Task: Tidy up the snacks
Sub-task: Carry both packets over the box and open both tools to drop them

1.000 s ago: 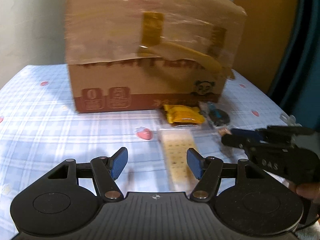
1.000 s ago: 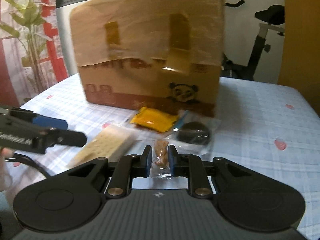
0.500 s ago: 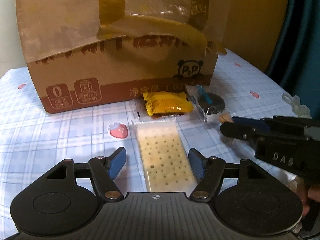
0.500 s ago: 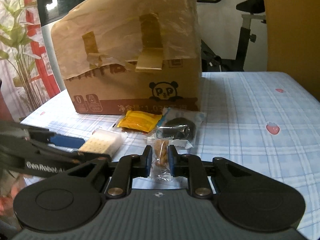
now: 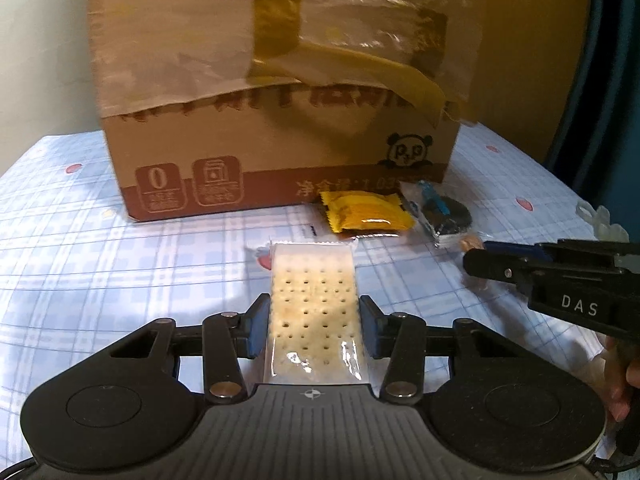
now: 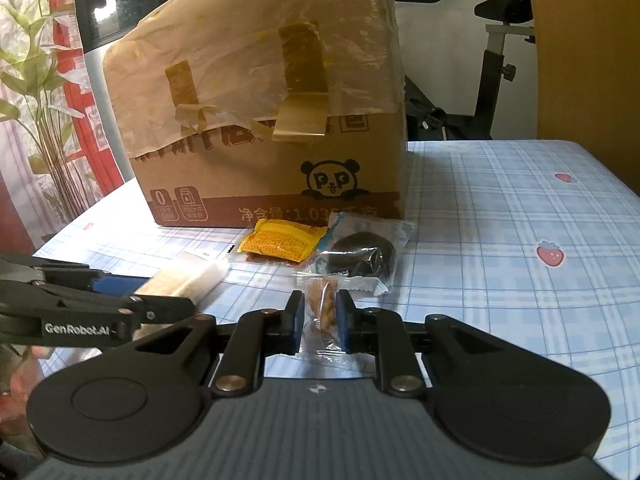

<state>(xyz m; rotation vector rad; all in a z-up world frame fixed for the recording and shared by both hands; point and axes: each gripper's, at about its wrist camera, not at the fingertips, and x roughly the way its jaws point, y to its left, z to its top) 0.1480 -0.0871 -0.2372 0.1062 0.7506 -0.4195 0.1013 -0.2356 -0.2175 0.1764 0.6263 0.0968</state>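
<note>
I am holding my left gripper [image 5: 314,328] low in the middle of the left view. Its two blue pads are pressing on both sides of a long cracker pack [image 5: 314,304], so it is gripping the pack. The pack is see-through, and pale crackers with little holes are showing inside. It is reaching up the picture, away from me.

I am holding my right gripper [image 6: 318,316] low in the middle of the right view. Its pads are squeezing a small clear nut packet [image 6: 322,308]. Little brown bits are showing inside it.

In the left view my right gripper is poking in from the right edge. In the right view my left gripper is poking in from the left edge.

A bit farther up, a yellow snack packet [image 5: 366,212] is lying flat on the tablecloth [image 5: 120,264]. Just to its right, a dark round snack in a clear wrapper [image 5: 444,216] is lying, touching it. The cloth is showing blue checks and small strawberries.

Behind the snacks, a big cardboard box [image 5: 280,128] is standing in the upper middle. A panda face is showing on it, and plastic and yellow tape are hanging over its top half.
</note>
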